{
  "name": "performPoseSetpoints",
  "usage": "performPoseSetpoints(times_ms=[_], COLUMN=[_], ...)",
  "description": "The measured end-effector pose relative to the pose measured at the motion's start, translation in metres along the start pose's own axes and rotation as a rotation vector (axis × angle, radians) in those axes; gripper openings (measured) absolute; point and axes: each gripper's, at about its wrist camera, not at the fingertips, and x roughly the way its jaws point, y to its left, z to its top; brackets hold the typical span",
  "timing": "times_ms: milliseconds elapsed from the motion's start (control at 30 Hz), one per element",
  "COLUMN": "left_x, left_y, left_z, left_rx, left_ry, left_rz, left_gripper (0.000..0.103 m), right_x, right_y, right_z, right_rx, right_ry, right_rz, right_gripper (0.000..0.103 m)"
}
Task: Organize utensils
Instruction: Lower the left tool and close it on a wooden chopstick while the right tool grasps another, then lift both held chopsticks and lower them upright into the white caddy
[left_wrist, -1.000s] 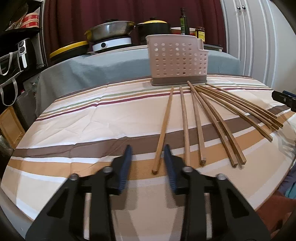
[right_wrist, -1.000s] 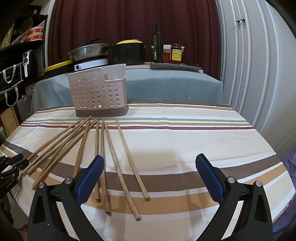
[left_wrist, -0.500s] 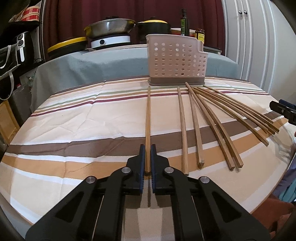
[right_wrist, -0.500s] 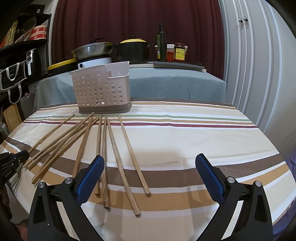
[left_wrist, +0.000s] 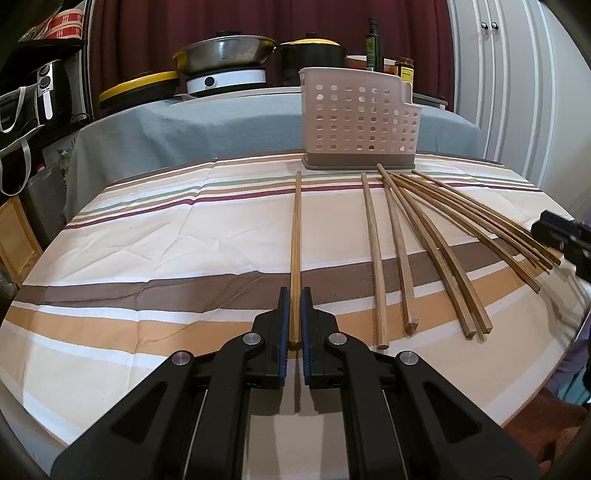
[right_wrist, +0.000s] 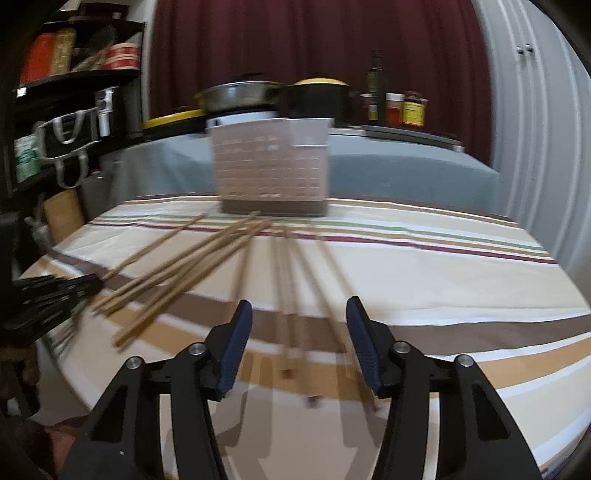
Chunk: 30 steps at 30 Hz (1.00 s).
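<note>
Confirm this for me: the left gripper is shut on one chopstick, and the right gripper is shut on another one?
Only half right. The left gripper is shut on one chopstick, but the right wrist view shows the right gripper open, its fingers spread above the chopsticks, holding nothing.

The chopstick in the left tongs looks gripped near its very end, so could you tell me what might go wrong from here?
The left tongs pinch the chopstick near its end, so it may pivot or droop. Its far tip lies close to the caddy and could hit the wall. The open right tongs may scatter the loose chopsticks.
</note>
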Motion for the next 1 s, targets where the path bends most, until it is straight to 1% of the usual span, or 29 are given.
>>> performPoseSetpoints(times_ms=[67,167,233,333,400,433,500,633,733,900,1000], left_x=[0.000,-0.001,-0.001,-0.002,-0.002,-0.002,-0.002,-0.002,-0.003,-0.009,-0.020], left_y=[0.000,0.000,0.000,0.000,0.000,0.000,0.001,0.001,0.000,0.000,0.000], left_z=[0.000,-0.001,-0.001,-0.001,-0.001,-0.001,-0.002,-0.002,-0.001,0.002,0.010], left_rx=[0.002,0.003,0.007,0.009,0.008,0.009,0.011,0.012,0.011,0.013,0.011], left_ry=[0.000,0.000,0.000,-0.001,-0.001,-0.001,-0.002,-0.002,-0.002,-0.019,-0.048], left_rz=[0.000,0.000,0.002,0.002,0.002,0.003,0.003,0.003,0.003,0.005,0.007], left_gripper=[0.006,0.006,0.006,0.006,0.006,0.006,0.006,0.006,0.006,0.006,0.006], right_x=[0.003,0.011,0.017,0.015,0.013,0.012,0.010,0.010,0.008,-0.005,-0.014], right_y=[0.010,0.022,0.024,0.022,0.021,0.021,0.020,0.019,0.018,0.022,0.022], right_z=[-0.004,-0.011,-0.017,-0.019,-0.019,-0.020,-0.022,-0.022,-0.021,-0.010,-0.001], right_rx=[-0.025,-0.053,-0.056,-0.053,-0.057,-0.059,-0.058,-0.058,-0.063,-0.081,-0.089], right_ry=[0.009,0.031,0.048,0.039,0.032,0.028,0.026,0.028,0.021,-0.027,-0.058], right_rz=[0.032,0.053,0.051,0.053,0.055,0.052,0.053,0.057,0.055,0.038,0.023], right_gripper=[0.048,0.043,0.041,0.038,0.029,0.028,0.018,0.007,0.007,0.007,0.007])
